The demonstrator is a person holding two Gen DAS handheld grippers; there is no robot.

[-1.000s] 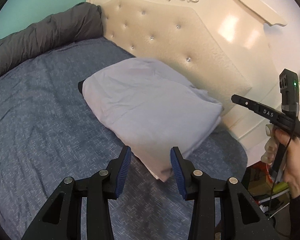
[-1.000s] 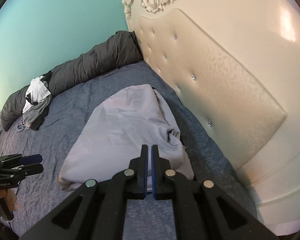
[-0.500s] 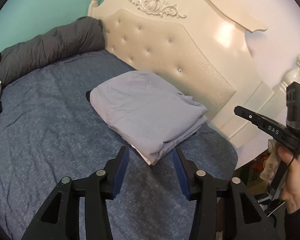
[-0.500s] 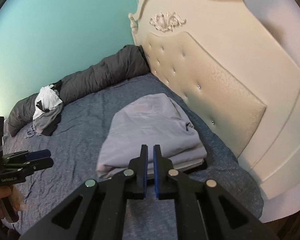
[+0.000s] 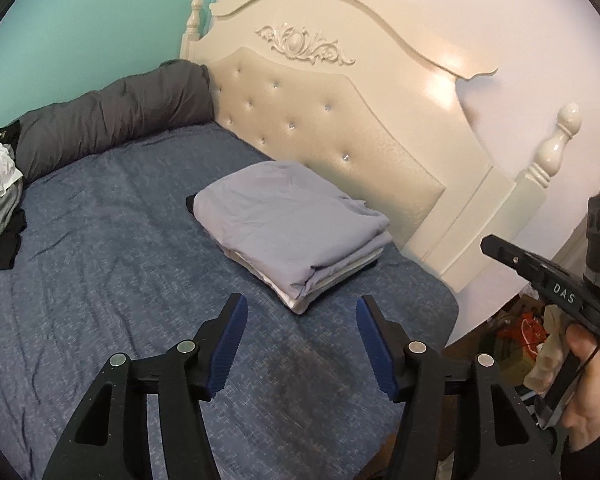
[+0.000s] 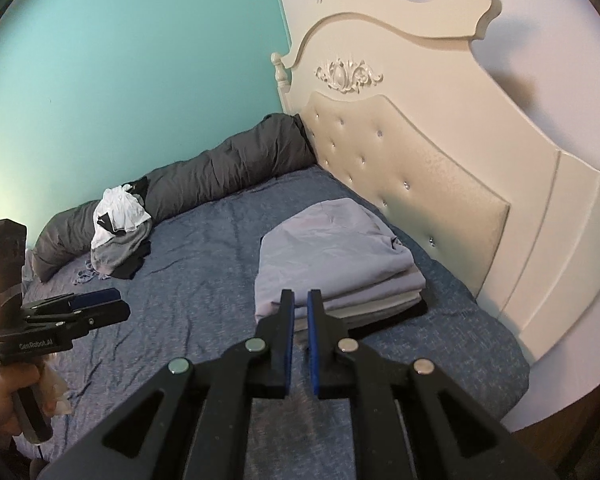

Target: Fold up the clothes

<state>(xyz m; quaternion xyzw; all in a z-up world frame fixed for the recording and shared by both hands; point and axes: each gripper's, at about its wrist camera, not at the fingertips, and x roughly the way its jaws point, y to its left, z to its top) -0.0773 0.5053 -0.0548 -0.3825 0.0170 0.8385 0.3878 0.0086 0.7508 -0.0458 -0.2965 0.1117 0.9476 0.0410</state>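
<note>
With the left tongs (image 5: 300, 344) opening and the right tongs (image 6: 300, 336) parting slightly, both empty, we note the lavender folded cotton stack (image 5: 288, 224) at frame centre could topple if snagged.

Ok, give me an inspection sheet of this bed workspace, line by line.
Surface: blue bedspread, wrinkled.
Job's things: folded stack topped by lavender cloth, beside the headboard.
Clutter: unfolded clothes pile against the grey bolster.
Grippers: left gripper opening, nothing between; right gripper slightly apart, opening, nothing between.
Cables: thin black cord by the right hand.
Surroundings: teal wall.
</note>
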